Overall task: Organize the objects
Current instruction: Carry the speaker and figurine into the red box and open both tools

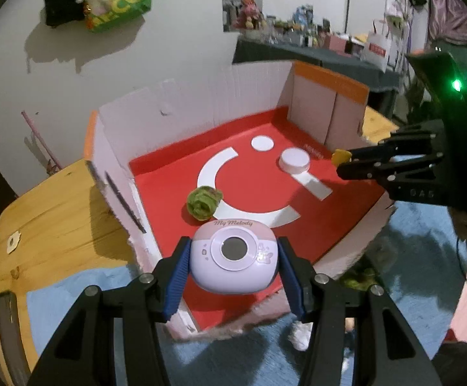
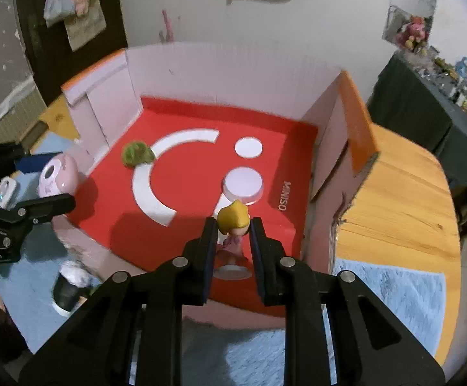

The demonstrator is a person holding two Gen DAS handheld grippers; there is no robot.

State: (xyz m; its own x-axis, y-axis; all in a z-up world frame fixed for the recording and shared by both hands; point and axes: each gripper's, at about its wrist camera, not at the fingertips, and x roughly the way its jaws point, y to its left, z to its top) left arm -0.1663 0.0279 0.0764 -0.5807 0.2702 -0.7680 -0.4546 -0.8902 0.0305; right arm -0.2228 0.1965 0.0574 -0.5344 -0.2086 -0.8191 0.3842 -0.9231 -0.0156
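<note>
My left gripper (image 1: pixel 233 254) is shut on a rounded lilac "My Melody" gadget (image 1: pixel 233 259), held over the near edge of an open box with a red floor (image 1: pixel 169 186). In the right wrist view the same gadget (image 2: pixel 58 175) shows at the left. My right gripper (image 2: pixel 233 234) is shut on a small blonde figurine (image 2: pixel 233 225) in a pink dress, above the box's near side. From the left wrist view, the right gripper (image 1: pixel 342 164) shows at the right with the figurine's yellow head (image 1: pixel 341 156). A green fuzzy ball (image 1: pixel 203 202) and a white round lid (image 1: pixel 294 160) lie on the red floor.
The box has pale walls with orange rims (image 2: pixel 357 125) and sits on a wooden table (image 2: pixel 400 199). Blue fluffy cloth (image 2: pixel 391 292) covers the table in front. A black-and-white object (image 2: pixel 67 289) lies on the cloth at the left. A cluttered dark shelf (image 1: pixel 313 51) stands behind.
</note>
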